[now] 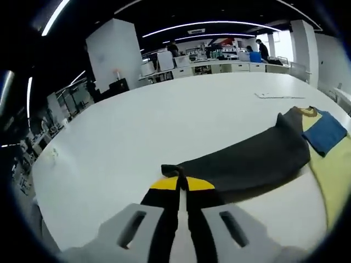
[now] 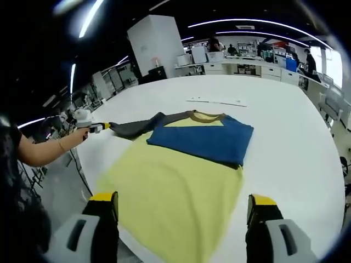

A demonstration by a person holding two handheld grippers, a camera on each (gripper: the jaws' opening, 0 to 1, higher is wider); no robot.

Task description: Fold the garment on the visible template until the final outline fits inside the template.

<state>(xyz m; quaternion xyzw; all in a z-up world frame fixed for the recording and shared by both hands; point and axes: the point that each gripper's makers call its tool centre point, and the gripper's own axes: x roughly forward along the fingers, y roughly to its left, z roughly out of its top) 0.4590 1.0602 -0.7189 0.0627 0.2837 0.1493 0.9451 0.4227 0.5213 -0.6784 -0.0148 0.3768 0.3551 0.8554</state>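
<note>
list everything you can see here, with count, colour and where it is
table: 1, white, large, under everything
garment: 1, yellow body with a blue panel folded over its upper part, dark grey sleeve stretched out to one side, lying on the table
strip: 1, pale, thin, on the table beyond the garment
desks: several, white, far background with people standing by them
left gripper: 1, grey with yellow and black fingers, shut on the sleeve's cuff
right gripper: 1, same colours, open, above the yellow hem
arm: 1, the person's, holding the left gripper
</note>
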